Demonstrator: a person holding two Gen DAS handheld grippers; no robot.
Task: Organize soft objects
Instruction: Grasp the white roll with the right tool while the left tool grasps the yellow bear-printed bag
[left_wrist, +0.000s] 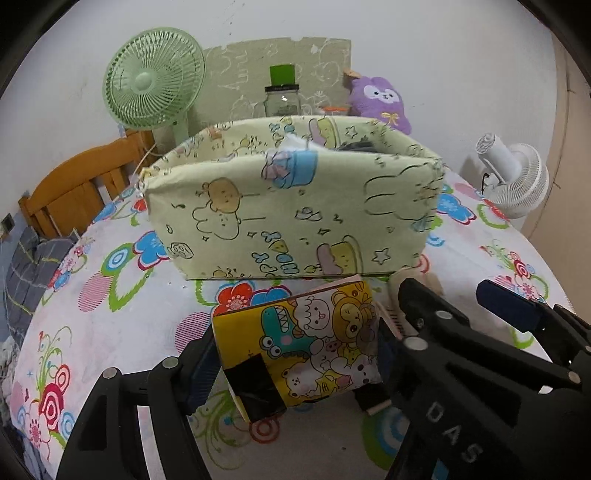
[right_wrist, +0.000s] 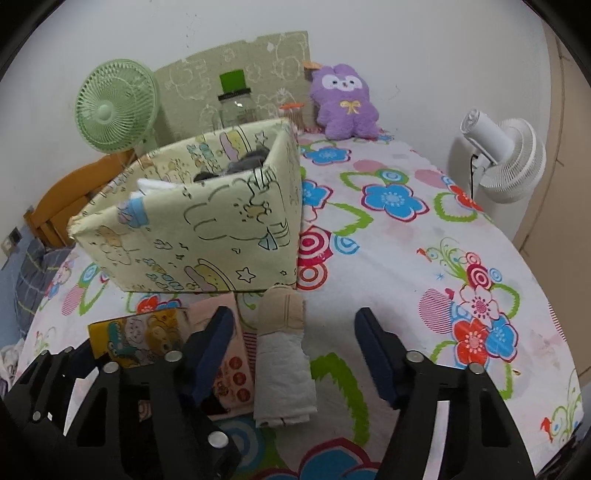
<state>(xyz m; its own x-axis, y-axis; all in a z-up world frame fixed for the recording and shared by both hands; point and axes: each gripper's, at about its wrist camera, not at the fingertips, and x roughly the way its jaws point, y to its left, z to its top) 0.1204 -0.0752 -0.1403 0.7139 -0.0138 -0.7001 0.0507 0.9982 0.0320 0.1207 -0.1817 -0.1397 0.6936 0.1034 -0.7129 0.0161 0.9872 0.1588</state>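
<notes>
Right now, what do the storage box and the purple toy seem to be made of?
Storage box: probably printed fabric over stiff panels; matte, frayed at a corner. Purple toy: plush, with fuzzy pile.

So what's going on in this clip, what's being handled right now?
A person is tidying soft items on a flower-print bedsheet into a pale green fabric bin. The left hand-held gripper grips a yellow cartoon-print pouch in front of the bin. The right hand-held gripper straddles a rolled white and beige cloth lying on the sheet, its jaws not yet touching it.
</notes>
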